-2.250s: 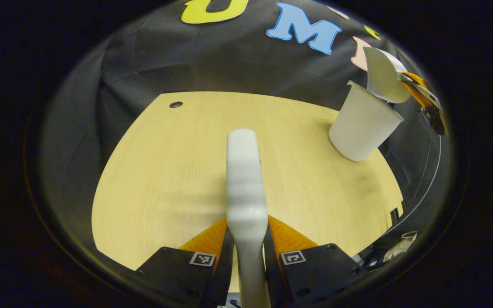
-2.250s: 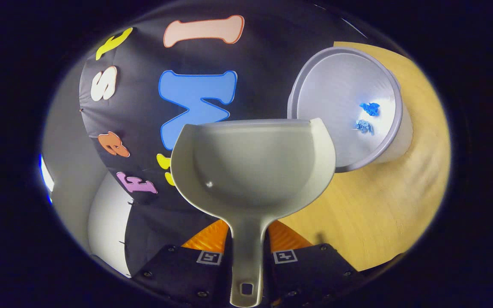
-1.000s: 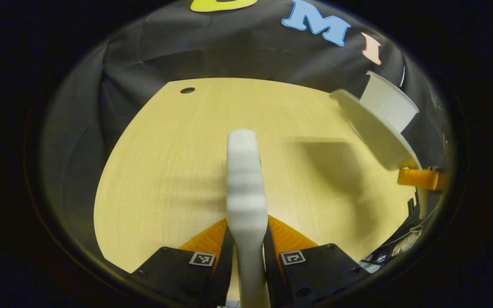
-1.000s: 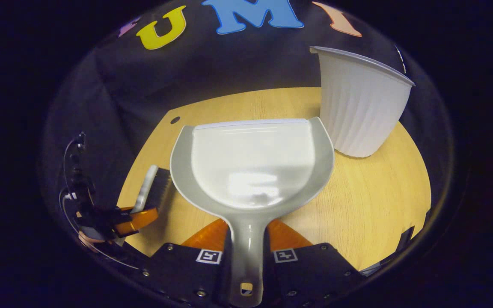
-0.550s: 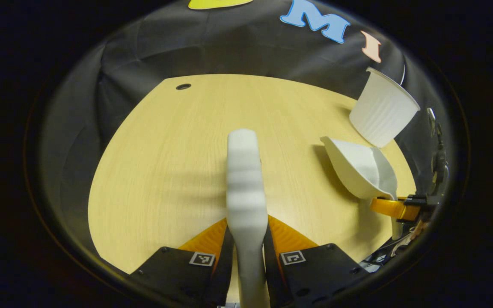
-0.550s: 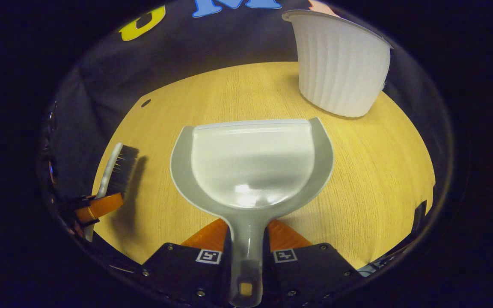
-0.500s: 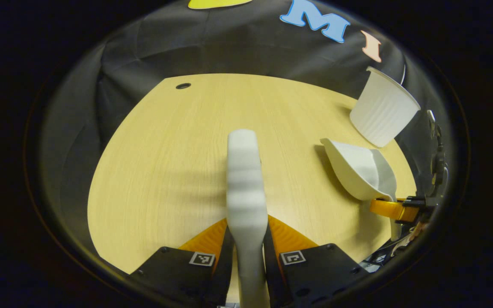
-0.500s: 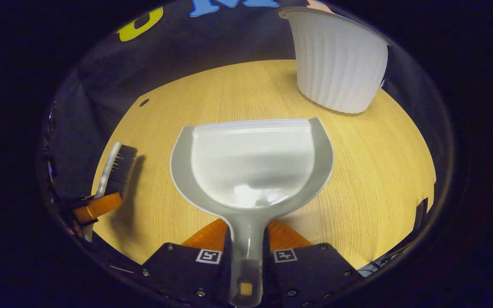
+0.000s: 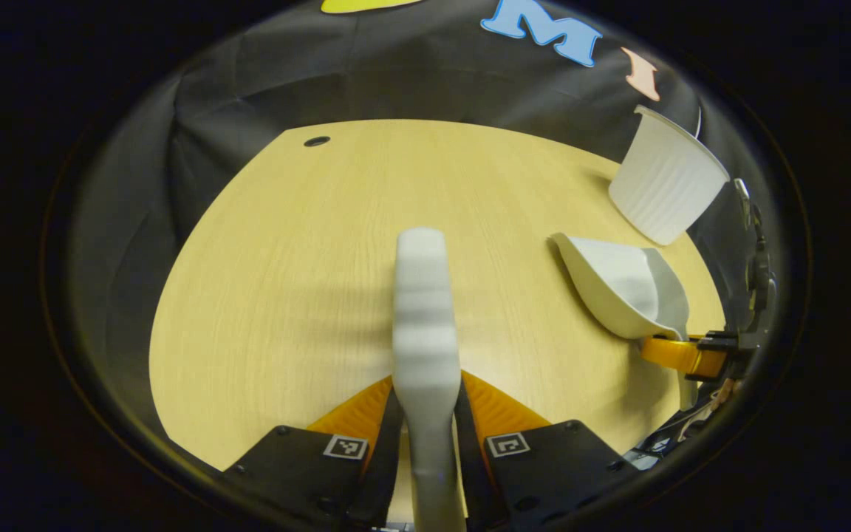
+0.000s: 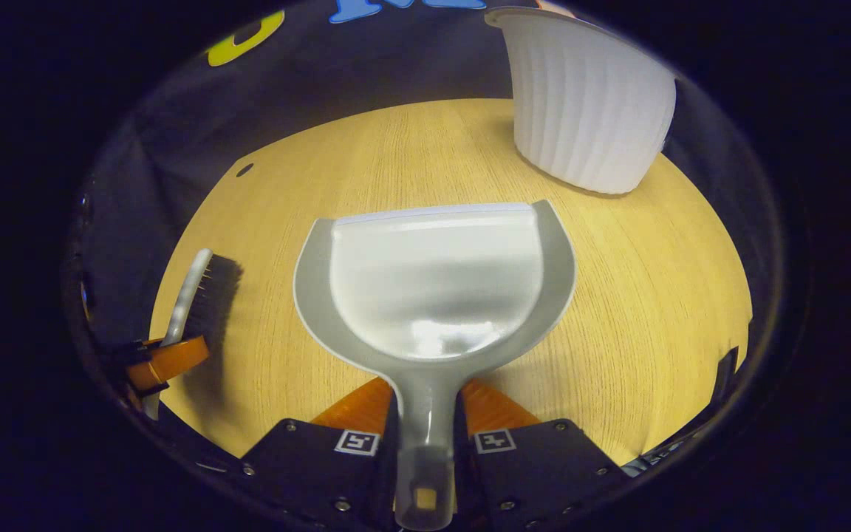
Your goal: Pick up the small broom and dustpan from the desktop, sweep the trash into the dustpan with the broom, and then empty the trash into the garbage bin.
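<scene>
Pointing straight up the middle of the right gripper view, the dustpan (image 10: 436, 284) runs lengthwise from handle to open lip, its handle pinched in the right gripper (image 10: 425, 436). Beyond it, upper right, stands the bin (image 10: 588, 103) on the desk (image 10: 662, 295). At lower left, the broom (image 10: 200, 299) is clamped in the left gripper (image 9: 425, 436).

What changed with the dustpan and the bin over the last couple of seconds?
The dustpan has swung back from its tipped position at the rim of the garbage bin and now sits level and low over the desk, empty. The right gripper stayed shut on its handle. The left gripper kept the broom, barely shifting; the bin stands upright where it was.
</scene>
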A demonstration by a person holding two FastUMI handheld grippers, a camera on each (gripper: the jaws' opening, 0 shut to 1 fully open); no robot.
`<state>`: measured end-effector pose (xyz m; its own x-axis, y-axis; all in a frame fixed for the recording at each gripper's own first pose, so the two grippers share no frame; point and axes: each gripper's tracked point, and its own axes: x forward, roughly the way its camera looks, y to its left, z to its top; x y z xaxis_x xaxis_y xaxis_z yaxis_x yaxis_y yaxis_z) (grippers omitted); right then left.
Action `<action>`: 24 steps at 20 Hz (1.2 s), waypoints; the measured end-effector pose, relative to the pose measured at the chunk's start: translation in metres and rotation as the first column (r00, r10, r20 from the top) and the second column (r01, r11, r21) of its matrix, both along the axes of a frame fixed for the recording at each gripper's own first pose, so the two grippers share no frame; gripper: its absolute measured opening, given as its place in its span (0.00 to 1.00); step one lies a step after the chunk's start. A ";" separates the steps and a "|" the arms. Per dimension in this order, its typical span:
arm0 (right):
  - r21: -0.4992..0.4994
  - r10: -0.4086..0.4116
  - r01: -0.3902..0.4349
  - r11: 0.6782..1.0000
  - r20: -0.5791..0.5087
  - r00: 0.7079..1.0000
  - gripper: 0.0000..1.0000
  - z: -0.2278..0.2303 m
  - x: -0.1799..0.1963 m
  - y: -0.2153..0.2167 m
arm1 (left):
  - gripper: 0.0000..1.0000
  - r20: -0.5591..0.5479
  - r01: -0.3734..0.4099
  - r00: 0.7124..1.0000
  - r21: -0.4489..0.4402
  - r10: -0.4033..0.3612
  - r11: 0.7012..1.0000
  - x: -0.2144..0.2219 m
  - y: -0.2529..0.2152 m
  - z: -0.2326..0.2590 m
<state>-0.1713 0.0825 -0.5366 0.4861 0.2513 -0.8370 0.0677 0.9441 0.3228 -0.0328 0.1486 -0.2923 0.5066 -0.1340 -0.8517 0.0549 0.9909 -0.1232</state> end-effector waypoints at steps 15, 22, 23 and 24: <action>-0.029 -0.046 0.049 0.998 0.081 0.996 0.60 0.030 -0.017 -0.043 | 0.78 0.162 0.014 0.987 -0.035 -0.008 0.999 0.008 0.009 0.063; -0.069 -0.027 0.049 0.996 0.293 0.956 0.92 0.090 -0.005 -0.077 | 0.96 0.420 -0.006 0.907 0.035 -0.010 0.999 0.025 -0.002 0.144; -0.084 -0.026 0.058 0.995 0.342 0.939 0.94 0.103 0.000 -0.087 | 0.96 0.470 -0.019 0.883 0.045 -0.004 0.999 0.027 -0.006 0.158; -0.099 -0.018 0.061 0.993 0.392 0.920 0.93 0.115 0.005 -0.098 | 0.96 0.521 -0.031 0.854 0.047 0.002 0.998 0.029 -0.013 0.173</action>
<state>-0.1662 -0.0154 -0.4215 0.7872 0.1444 -0.5995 -0.0051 0.9737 0.2278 -0.0038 0.1352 -0.1190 0.8794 -0.0846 -0.4685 0.0802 0.9963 -0.0293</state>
